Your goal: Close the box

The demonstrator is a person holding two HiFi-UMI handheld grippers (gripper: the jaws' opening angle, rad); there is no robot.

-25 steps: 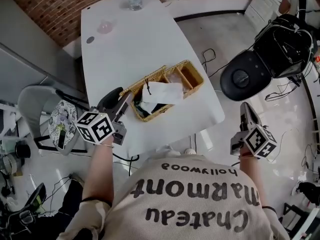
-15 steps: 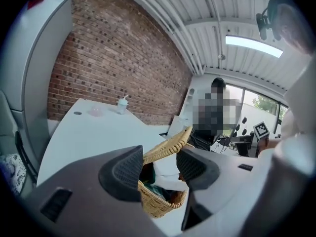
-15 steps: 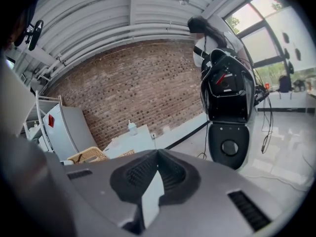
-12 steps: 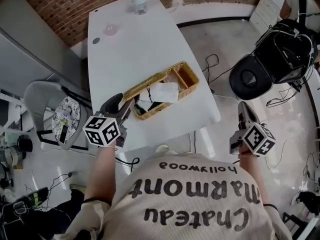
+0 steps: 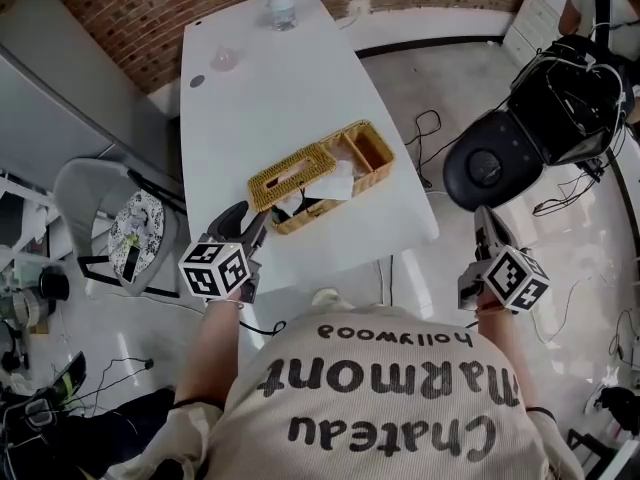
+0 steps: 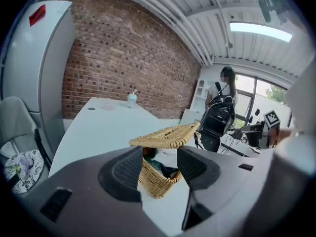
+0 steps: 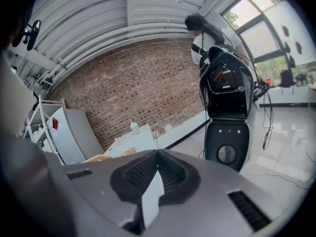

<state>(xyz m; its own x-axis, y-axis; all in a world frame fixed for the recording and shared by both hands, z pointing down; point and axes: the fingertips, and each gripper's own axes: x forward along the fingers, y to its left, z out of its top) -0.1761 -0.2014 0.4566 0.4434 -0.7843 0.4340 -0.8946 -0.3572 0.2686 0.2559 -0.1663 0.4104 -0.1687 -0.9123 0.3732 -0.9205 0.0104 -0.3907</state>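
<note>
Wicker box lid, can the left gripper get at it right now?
Probably yes: the left gripper, jaws opening and empty, points straight at the wicker box lid with only bare white table between.

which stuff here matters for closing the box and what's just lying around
Job: wicker box; lid, not fully down; left gripper, jaws opening, nothing held.
Lying about: lidded cup; pink object; floral chair cushion; right gripper, shut, empty.
</note>
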